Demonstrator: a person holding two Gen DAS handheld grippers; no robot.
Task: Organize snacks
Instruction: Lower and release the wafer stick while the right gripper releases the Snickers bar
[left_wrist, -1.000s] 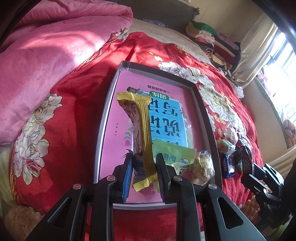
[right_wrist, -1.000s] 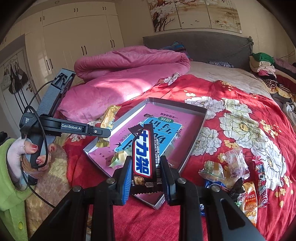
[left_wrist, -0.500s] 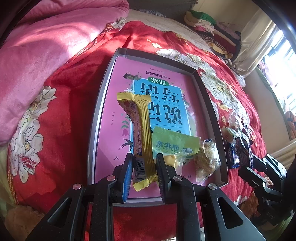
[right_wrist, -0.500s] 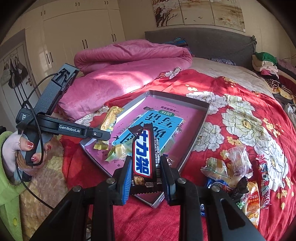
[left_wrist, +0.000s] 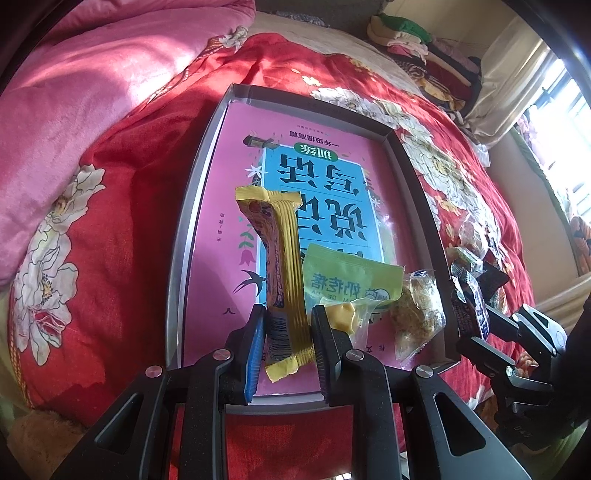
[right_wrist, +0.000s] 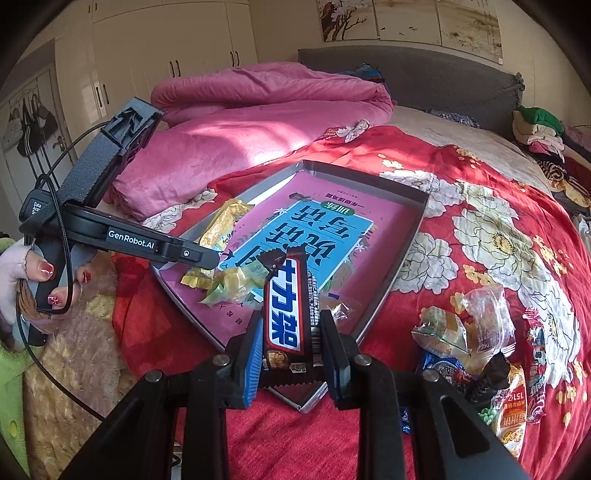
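My left gripper (left_wrist: 287, 326) is shut on a long yellow snack bar (left_wrist: 277, 258), held low over the near end of the grey tray (left_wrist: 195, 177), which is lined with a pink and blue book cover. A green packet (left_wrist: 351, 282) and a clear-wrapped cake (left_wrist: 419, 308) lie in the tray beside it. My right gripper (right_wrist: 291, 334) is shut on a brown Snickers bar (right_wrist: 286, 310) and holds it upright above the tray's near corner (right_wrist: 410, 254). The left gripper (right_wrist: 199, 256) also shows in the right wrist view with the yellow bar (right_wrist: 221, 227).
A pile of loose snacks (right_wrist: 476, 343) lies on the red flowered bedspread right of the tray. A pink quilt (right_wrist: 240, 122) is heaped behind the tray. Folded clothes (right_wrist: 535, 129) sit at the far right. A fuzzy tan cushion (right_wrist: 74, 369) lies at the left.
My left gripper has moved down and forward over the tray with the yellow bar. My right gripper has held the Snickers bar nearly still.
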